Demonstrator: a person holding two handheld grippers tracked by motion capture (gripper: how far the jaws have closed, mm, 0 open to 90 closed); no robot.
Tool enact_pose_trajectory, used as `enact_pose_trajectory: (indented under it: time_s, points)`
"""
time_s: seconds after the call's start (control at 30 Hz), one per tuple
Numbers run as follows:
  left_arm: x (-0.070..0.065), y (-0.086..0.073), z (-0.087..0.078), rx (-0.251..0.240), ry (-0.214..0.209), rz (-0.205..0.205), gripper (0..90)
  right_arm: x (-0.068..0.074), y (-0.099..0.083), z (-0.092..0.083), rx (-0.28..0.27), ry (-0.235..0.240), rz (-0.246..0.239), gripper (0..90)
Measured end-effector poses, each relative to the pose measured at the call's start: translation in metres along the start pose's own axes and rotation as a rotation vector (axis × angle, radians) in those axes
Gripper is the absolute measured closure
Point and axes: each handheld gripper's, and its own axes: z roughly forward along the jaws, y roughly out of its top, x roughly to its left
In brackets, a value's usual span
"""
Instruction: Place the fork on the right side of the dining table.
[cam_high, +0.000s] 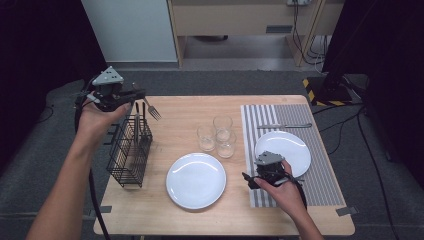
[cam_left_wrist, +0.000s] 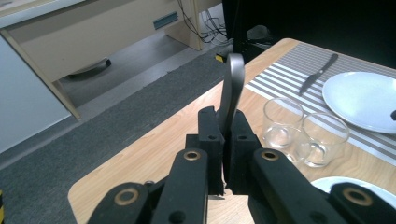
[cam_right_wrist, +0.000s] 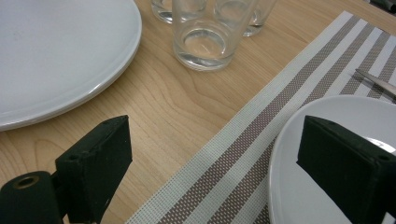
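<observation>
Fork (cam_left_wrist: 232, 91): brushed metal, dull satin sheen on the handle, held between matt black plastic jaws with brass-coloured pivot rings. Counter (cam_high: 175, 210): pale wood, smooth, faint grain, low gloss. Basket (cam_high: 129, 152) at left edge: thin black wire mesh, matt. Plates (cam_high: 195, 180): white glazed ceramic, glossy. Glasses (cam_right_wrist: 205, 35): clear, smooth, thick bases. Mat (cam_right_wrist: 243, 158) at right edge: woven, striped grey and white, coarse texture. Knife (cam_left_wrist: 319, 73): dark metal.

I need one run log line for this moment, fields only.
left claw: shut on fork, above cutlery basket | right claw: open, over placemat beside plate
</observation>
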Motion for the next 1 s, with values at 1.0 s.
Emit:
enact_pose_trajectory:
  time_s: [1.0]
  points:
    - [-0.082, -0.03, 0.048, 0.012, -0.142, 0.011, 86.8, 0.006, 0.053, -0.014, -0.037, 0.145, -0.186, 39.4]
